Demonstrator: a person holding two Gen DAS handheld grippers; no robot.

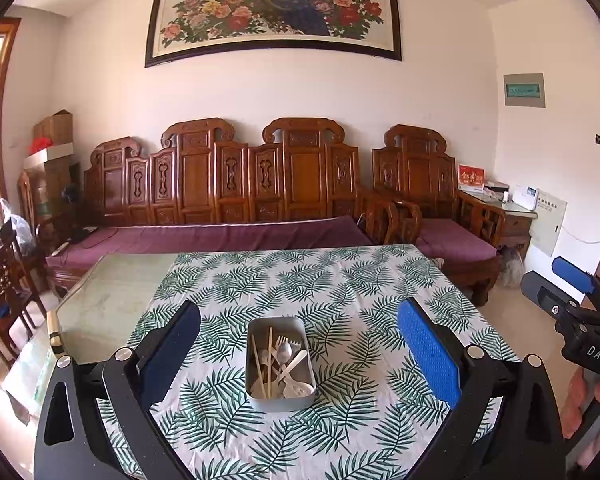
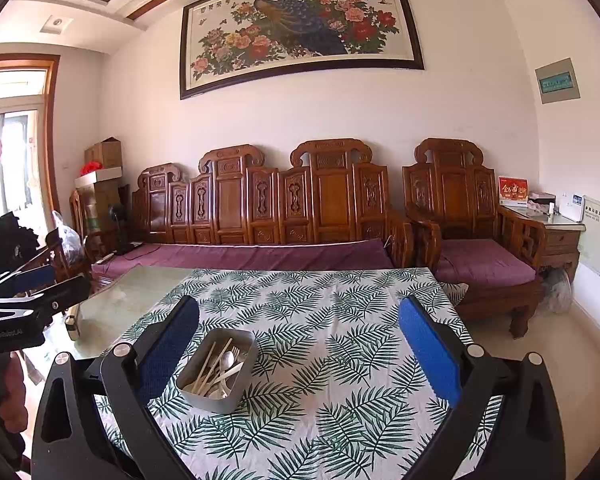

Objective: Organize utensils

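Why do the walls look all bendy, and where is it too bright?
Left wrist view: the fisheye lens bows the painting and darkens the corners; the metal tin stays sharp. Right wrist view: the window is washed out white, and the sofa curves too.

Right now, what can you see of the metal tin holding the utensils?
The metal tin is a grey, rounded-corner rectangular container, open-topped, with no lid in view. It sits flat on the leaf-print tablecloth, roughly mid-table. Inside lie mixed utensils: pale chopsticks, a metal spoon, a fork and white plastic pieces, loosely piled and crossing. Neither gripper touches it; both hang open, well short of it.
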